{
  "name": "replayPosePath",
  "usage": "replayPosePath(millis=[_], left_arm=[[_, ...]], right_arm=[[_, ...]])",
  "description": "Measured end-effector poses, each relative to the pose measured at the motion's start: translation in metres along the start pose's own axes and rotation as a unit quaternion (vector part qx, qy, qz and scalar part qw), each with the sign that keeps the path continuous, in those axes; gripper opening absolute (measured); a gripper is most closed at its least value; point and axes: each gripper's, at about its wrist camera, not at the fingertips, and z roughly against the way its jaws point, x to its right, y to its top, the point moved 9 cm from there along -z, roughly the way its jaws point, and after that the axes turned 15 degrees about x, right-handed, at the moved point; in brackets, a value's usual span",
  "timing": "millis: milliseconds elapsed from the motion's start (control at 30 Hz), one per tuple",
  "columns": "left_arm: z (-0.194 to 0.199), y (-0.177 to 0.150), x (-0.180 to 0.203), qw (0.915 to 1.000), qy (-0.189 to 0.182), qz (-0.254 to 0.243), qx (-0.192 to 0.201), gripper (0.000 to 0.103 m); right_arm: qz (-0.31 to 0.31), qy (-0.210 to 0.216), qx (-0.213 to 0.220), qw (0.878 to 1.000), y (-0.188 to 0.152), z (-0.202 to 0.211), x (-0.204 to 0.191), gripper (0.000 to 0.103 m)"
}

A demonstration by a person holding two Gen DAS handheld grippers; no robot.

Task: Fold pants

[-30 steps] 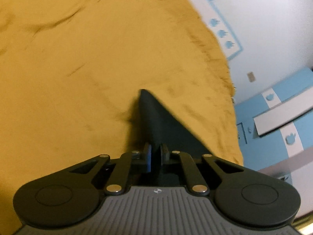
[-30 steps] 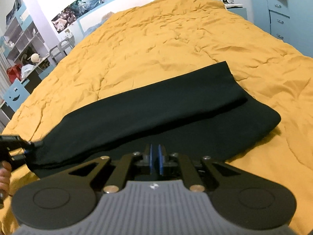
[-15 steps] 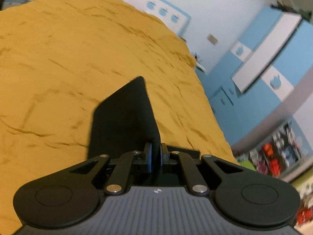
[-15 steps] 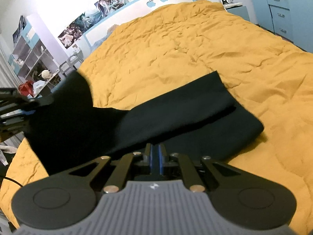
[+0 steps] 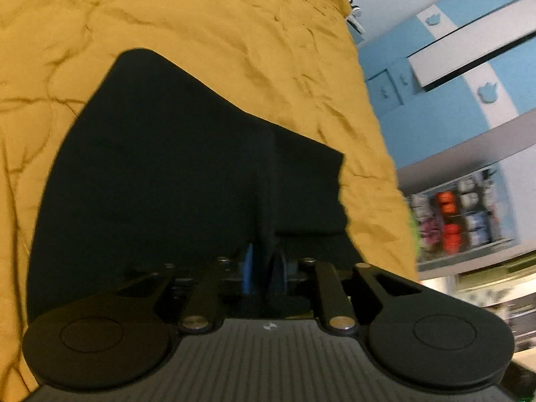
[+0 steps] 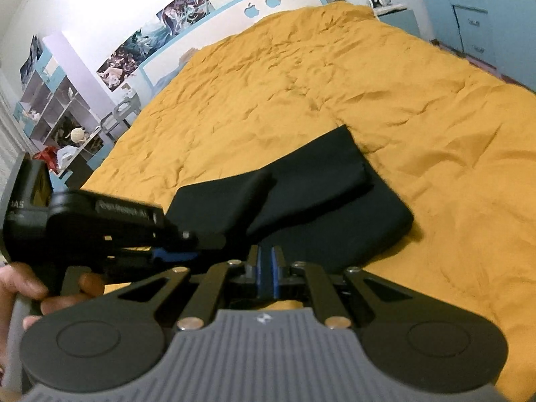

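Note:
Black pants [image 6: 321, 194] lie on the yellow bedspread [image 6: 335, 77], partly doubled over. My left gripper [image 5: 264, 268] is shut on one end of the pants [image 5: 160, 174] and holds it lifted over the rest of the garment. In the right wrist view the left gripper [image 6: 201, 244] comes in from the left, just beside my right gripper [image 6: 264, 264]. My right gripper is shut on the near edge of the pants close to the bed.
The bedspread [image 5: 234, 23] spreads wide around the pants. Blue drawers [image 5: 392, 90] and shelves with jars [image 5: 459, 221] stand past the bed's right edge. A headboard with apple cut-outs [image 6: 274, 0] and a cluttered shelf unit [image 6: 53, 117] lie at the far left.
My left gripper has carried its end of the pants rightward over the garment, close to my right gripper. The pants now lie shorter and doubled. The right gripper has stayed low.

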Motion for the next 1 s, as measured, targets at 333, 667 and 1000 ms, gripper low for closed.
replayPosePath(millis=[333, 667, 1000], left_arm=[[0.064, 0.031, -0.008, 0.9947, 0.017, -0.070, 0.074, 0.034], [0.071, 0.012, -0.039, 0.9934, 0.033, -0.096, 0.053, 0.034], [0.062, -0.061, -0.029, 0.9904, -0.011, -0.128, -0.050, 0.032]], right_arm=[[-0.058, 0.034, -0.022, 0.998, -0.006, -0.019, -0.024, 0.035], [-0.064, 0.000, -0.055, 0.996, -0.013, -0.035, -0.040, 0.037], [-0.059, -0.022, -0.063, 0.996, -0.013, -0.015, -0.026, 0.038]])
